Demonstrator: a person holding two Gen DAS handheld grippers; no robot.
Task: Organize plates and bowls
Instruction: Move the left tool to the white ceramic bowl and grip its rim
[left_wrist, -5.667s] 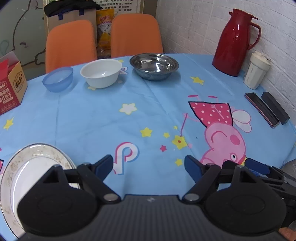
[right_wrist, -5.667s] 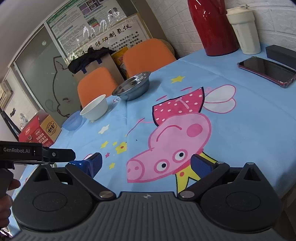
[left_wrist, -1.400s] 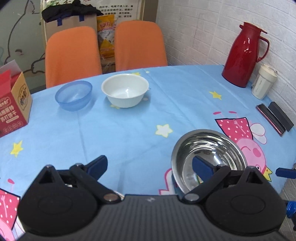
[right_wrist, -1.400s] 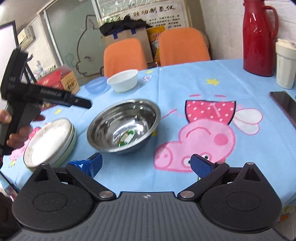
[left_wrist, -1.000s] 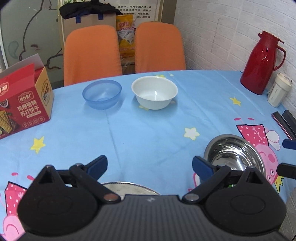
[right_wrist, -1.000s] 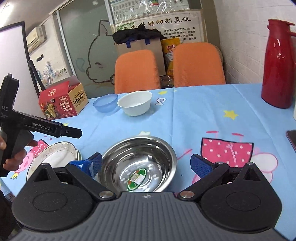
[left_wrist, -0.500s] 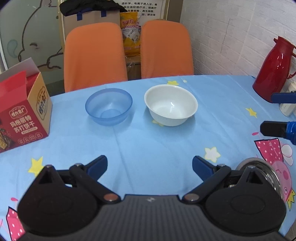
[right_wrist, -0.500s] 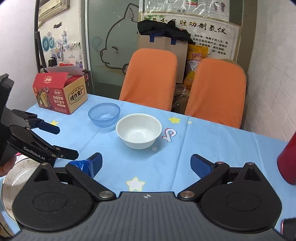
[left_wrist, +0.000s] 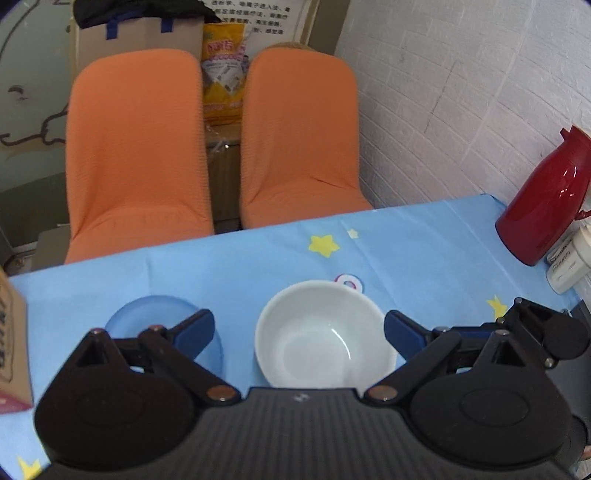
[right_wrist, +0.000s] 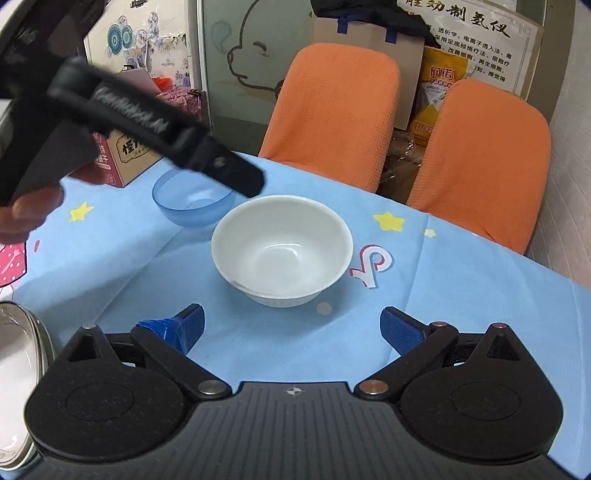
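A white bowl (left_wrist: 325, 336) stands upright on the blue tablecloth, and a translucent blue bowl (left_wrist: 162, 314) sits just left of it. My left gripper (left_wrist: 299, 330) hovers open above the white bowl's near side, its left finger covering part of the blue bowl. In the right wrist view the white bowl (right_wrist: 280, 247) lies a short way ahead of my open right gripper (right_wrist: 293, 328), which holds nothing. One of the left gripper's fingers (right_wrist: 229, 170) reaches over the blue bowl (right_wrist: 192, 206), with a hand (right_wrist: 29, 210) behind it. The rim of a plate stack (right_wrist: 22, 332) shows at the lower left.
Two orange chairs (left_wrist: 136, 147) (left_wrist: 299, 136) stand behind the table's far edge. A red thermos (left_wrist: 546, 206) and a white cup (left_wrist: 569, 266) are at the right by the brick wall. A red cardboard box (right_wrist: 122, 155) sits at the left.
Both grippers have moved forward across the table and now sit close to the white and blue bowls. The steel bowl, set near the plates earlier, has dropped out of view.
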